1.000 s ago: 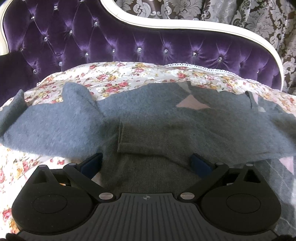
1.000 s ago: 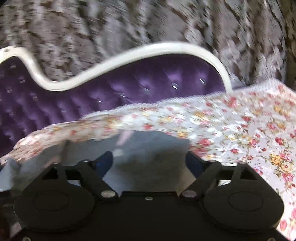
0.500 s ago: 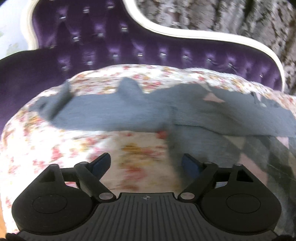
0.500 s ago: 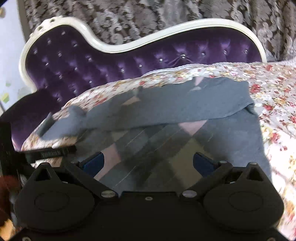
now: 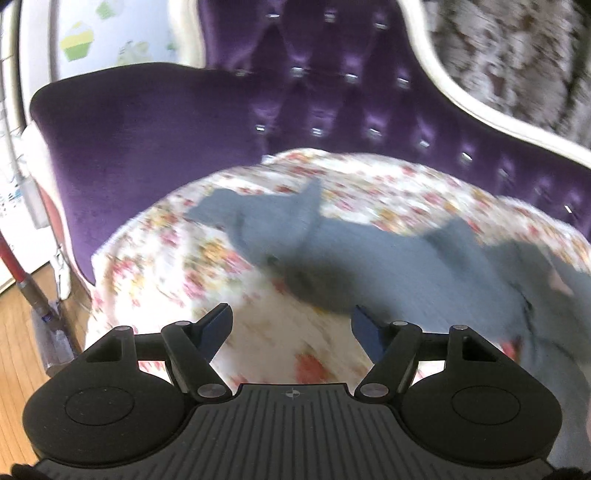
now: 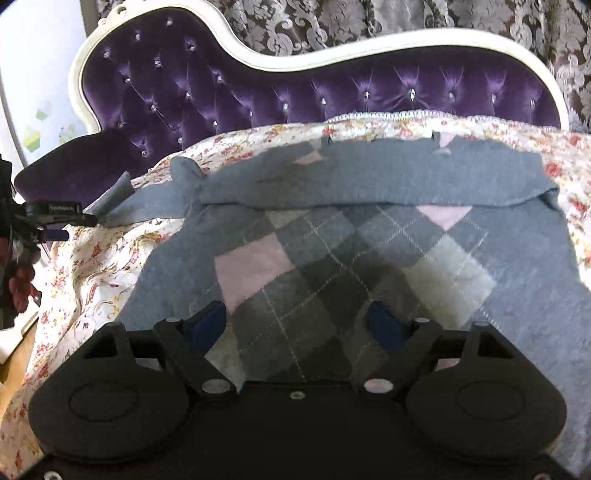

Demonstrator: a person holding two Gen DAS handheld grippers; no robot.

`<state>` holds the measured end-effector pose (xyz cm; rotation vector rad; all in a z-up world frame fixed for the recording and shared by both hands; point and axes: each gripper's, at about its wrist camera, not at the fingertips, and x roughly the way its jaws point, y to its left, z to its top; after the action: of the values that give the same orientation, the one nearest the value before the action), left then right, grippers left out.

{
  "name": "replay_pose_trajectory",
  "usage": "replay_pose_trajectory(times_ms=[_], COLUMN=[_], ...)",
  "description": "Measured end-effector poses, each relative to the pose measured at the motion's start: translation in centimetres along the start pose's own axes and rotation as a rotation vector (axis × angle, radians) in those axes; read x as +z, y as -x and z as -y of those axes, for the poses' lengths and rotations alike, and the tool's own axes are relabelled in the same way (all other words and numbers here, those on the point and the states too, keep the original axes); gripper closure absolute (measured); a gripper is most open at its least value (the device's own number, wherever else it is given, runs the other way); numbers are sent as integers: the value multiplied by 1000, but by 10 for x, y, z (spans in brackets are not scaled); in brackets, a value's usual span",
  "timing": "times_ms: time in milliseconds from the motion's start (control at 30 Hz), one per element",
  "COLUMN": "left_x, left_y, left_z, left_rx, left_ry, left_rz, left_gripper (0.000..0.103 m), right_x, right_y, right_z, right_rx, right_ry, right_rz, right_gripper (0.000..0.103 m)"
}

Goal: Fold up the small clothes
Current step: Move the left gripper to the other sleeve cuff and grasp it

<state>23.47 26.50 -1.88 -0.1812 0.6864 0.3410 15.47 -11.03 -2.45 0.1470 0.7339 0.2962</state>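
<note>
A small grey sweater with a pink-and-grey argyle front (image 6: 351,266) lies flat on the floral bedspread (image 6: 92,266). Its top part is folded down in a grey band (image 6: 369,181), and one sleeve (image 5: 266,225) trails out to the left. My left gripper (image 5: 291,328) is open and empty above bare bedspread, just left of the sleeve. My right gripper (image 6: 299,325) is open and empty, hovering low over the argyle front. The left gripper's fingers (image 6: 62,214) show at the far left of the right wrist view, near the sleeve end.
A purple tufted headboard (image 6: 332,92) with a white frame stands behind the bed. A purple padded side (image 5: 147,122) borders the bed's left. A red-handled mop (image 5: 22,280) leans over the wooden floor (image 5: 14,369) at the left. Patterned curtains (image 6: 406,18) hang behind.
My left gripper has swung left off the sweater body toward the sleeve and bed's left edge. My right gripper has pulled back and now looks over the argyle front.
</note>
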Motion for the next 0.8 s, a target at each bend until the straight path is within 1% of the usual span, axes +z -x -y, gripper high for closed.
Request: replay_pose_trajectory(times_ms=[100,267,333,467,633,667,700,800], left_x=[17,37,41,46,44,44,45,50], left_y=[-13,-26,-33,-54,-81,-84,-85,-91], left_z=[-17,-37,-42,-47,-51,-53,-53,-52], left_rx=[18,48,44,40,62,64,71,66], left_ry=[50,76,91,110,143,156,157,147], left_rz=[12,40,41,5,-57,-60,-48,-48], left_gripper=[33,33,33,33,34,34,34,34], right_x=[-3,-6,-6,-6,-3,-3,-2,-1], right_y=[-2,-5,-6,-7,-5,-4,-3,0], right_z=[1,-10,-14,-15,-19,-20,-22,-25], right_rx=[-3,-21,-29,-30,-28,-27,-26,-9], right_ry=[-10,53,74,82,101,109,116,130], right_rz=[-7,-16,-22,-29,-44,-45,-46,-48], right_gripper=[17,11,11,10,10,11,11,11])
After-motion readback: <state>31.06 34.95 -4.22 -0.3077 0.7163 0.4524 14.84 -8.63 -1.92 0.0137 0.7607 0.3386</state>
